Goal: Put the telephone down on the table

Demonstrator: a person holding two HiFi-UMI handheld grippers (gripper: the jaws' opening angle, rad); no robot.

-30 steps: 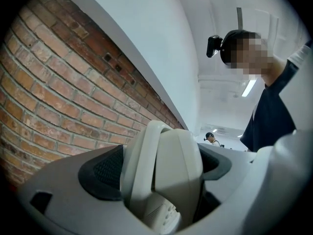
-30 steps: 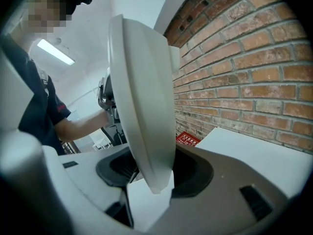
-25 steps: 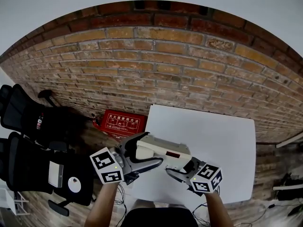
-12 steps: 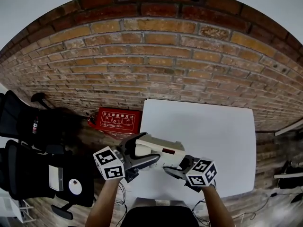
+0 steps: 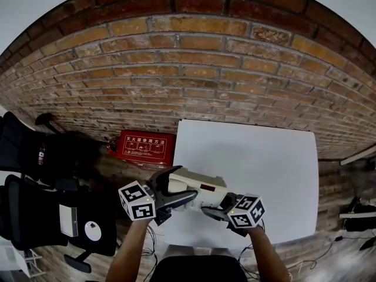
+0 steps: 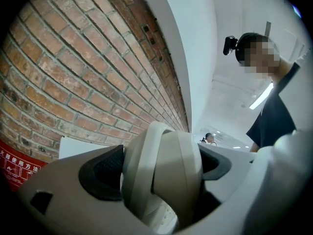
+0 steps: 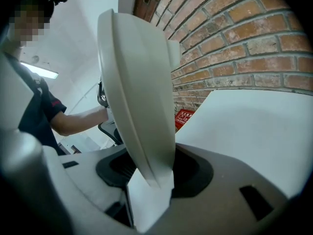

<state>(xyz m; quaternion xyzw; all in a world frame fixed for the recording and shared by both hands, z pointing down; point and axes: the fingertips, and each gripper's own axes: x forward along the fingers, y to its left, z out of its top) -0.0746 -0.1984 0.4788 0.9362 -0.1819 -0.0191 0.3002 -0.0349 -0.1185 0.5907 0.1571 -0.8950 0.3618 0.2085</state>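
Both grippers have the phone point(image 5: 197, 188) between them, over the table's point(image 5: 264, 157) near left corner; whether it touches the top I cannot tell. The left gripper point(image 5: 187, 184) is clamped round the phone's left end, and in the left gripper view its dark pads point(image 6: 100, 173) press the rounded white casing point(image 6: 166, 165) on both sides. The right gripper point(image 5: 216, 204) is closed on the right end, its jaws pinching a thin white edge point(image 7: 142, 131) of the phone. The rest of the table is bare white. A red sign point(image 5: 145, 147) lies just left of the table, against the brick wall point(image 5: 188, 81) behind it, and black chairs point(image 5: 41, 157) stand farther left.
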